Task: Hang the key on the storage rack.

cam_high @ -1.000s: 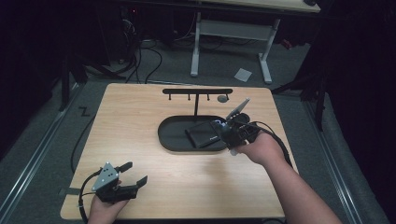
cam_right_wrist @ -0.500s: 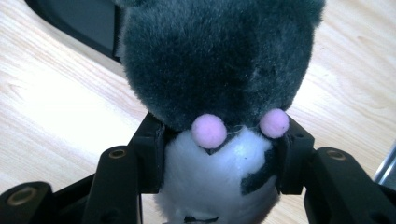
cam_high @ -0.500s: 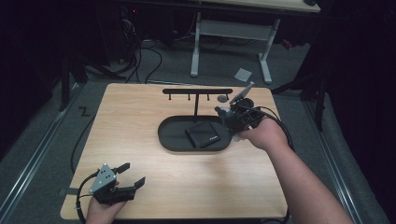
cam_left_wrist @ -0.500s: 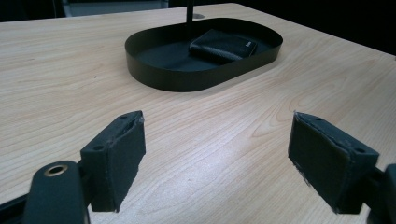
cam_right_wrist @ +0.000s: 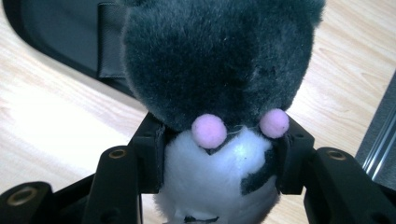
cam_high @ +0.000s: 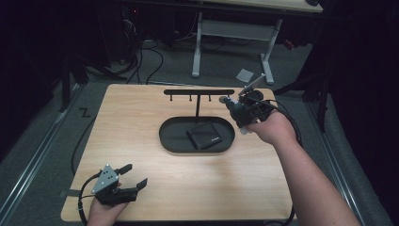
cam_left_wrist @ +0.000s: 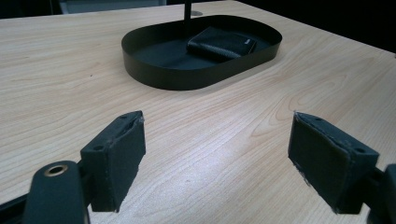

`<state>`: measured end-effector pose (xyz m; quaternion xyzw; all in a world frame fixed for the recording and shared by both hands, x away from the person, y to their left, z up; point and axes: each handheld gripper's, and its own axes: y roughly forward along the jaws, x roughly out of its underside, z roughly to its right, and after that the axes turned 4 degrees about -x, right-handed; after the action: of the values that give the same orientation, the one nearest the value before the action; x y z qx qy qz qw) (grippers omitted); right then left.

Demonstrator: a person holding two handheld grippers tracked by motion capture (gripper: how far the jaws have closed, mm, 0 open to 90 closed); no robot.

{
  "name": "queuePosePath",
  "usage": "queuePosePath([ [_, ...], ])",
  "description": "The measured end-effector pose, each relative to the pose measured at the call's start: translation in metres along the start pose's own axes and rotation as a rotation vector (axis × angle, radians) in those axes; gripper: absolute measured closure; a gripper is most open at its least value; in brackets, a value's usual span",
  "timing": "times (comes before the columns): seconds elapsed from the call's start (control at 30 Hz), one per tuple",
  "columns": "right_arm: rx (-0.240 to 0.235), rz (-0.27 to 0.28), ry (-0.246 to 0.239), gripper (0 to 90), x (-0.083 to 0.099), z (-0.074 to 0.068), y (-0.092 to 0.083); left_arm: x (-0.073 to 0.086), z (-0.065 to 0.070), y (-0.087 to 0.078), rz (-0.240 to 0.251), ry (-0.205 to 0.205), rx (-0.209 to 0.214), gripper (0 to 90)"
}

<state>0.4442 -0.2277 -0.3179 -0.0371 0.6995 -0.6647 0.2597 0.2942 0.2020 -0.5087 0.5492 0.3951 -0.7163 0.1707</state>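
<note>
Plush toy (cam_right_wrist: 219, 93), dark grey fur with a white belly and two pink pom-poms, is pinched right between the right gripper (cam_right_wrist: 219, 163) jaws, clamped on its white part, held up over the table (cam_high: 141, 122) just right of the black tray (cam_high: 169, 141). Over on the left, the left gripper (cam_high: 129, 176) sits wide open, nothing in it, tray and the black wallet (cam_left_wrist: 222, 43) well ahead of it.
</note>
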Motion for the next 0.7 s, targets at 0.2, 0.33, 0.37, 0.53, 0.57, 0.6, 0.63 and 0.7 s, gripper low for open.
queuePosePath([
  [0.2, 0.007, -0.008, 0.021, 47.7, -0.004, 0.008, 0.007, 0.000, 0.000, 0.001, -0.004, 0.000, 0.002, 19.4],
  [0.33, 0.008, -0.026, 0.030, 47.7, -0.002, 0.011, 0.018, 0.000, -0.001, 0.000, -0.002, -0.001, 0.001, 19.4],
  [0.37, 0.007, -0.029, 0.032, 47.7, -0.002, 0.011, 0.021, 0.000, -0.001, 0.000, -0.003, -0.001, 0.001, 19.4],
  [0.53, 0.007, -0.048, 0.042, 47.7, -0.001, 0.012, 0.034, 0.000, -0.001, 0.000, -0.006, -0.002, 0.000, 19.4],
  [0.57, 0.008, -0.047, 0.041, 47.7, -0.001, 0.013, 0.037, 0.001, -0.001, 0.000, -0.005, -0.002, -0.001, 19.4],
  [0.6, 0.010, -0.052, 0.038, 47.7, -0.001, 0.013, 0.039, 0.001, -0.001, 0.000, -0.007, 0.002, -0.001, 19.4],
  [0.63, 0.011, -0.051, 0.040, 47.7, -0.002, 0.013, 0.042, 0.001, -0.001, 0.000, -0.008, 0.003, -0.001, 19.4],
  [0.7, 0.008, -0.049, 0.044, 47.7, -0.003, 0.014, 0.045, 0.001, -0.001, 0.000, -0.009, 0.003, -0.002, 19.4],
])
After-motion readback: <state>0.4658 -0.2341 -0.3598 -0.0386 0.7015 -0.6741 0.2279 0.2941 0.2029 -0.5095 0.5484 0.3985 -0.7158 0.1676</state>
